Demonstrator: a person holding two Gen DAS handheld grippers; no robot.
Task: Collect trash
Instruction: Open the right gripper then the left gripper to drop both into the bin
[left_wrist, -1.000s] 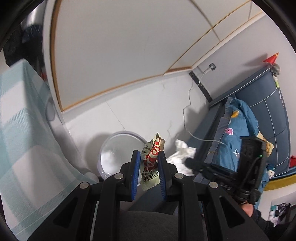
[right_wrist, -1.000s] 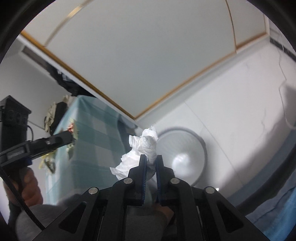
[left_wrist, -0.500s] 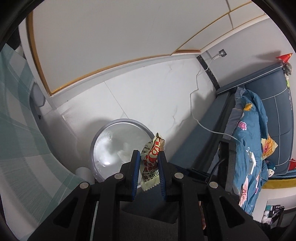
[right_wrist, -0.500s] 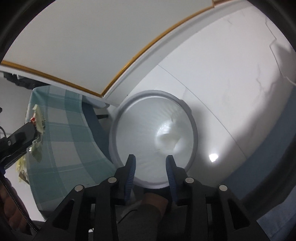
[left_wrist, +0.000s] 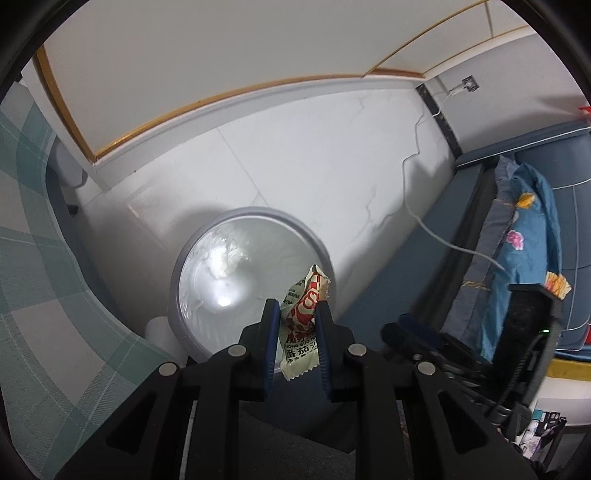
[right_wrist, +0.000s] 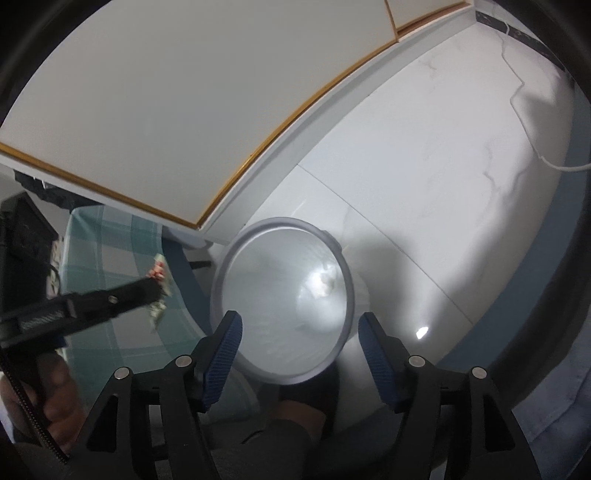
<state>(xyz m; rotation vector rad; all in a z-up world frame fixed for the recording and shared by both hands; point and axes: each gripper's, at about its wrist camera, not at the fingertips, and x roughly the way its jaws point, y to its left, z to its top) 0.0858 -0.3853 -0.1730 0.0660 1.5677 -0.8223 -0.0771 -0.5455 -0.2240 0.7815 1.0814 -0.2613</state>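
The left gripper (left_wrist: 294, 334) pinches a light, crinkly, slippery wrapper (left_wrist: 302, 320) mid-body beside the bin (left_wrist: 192, 254), while the right gripper (right_wrist: 300, 350) is opening, empty.

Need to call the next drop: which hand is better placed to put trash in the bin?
Left. The left gripper is clamped on the wrapper at the rim of the bin. The right gripper is opening, with nothing between its jaws; the tissue is inside.

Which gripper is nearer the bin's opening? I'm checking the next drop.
Right. The right gripper hangs open directly above the bin; the left gripper, shut on the wrapper, sits beside its rim.
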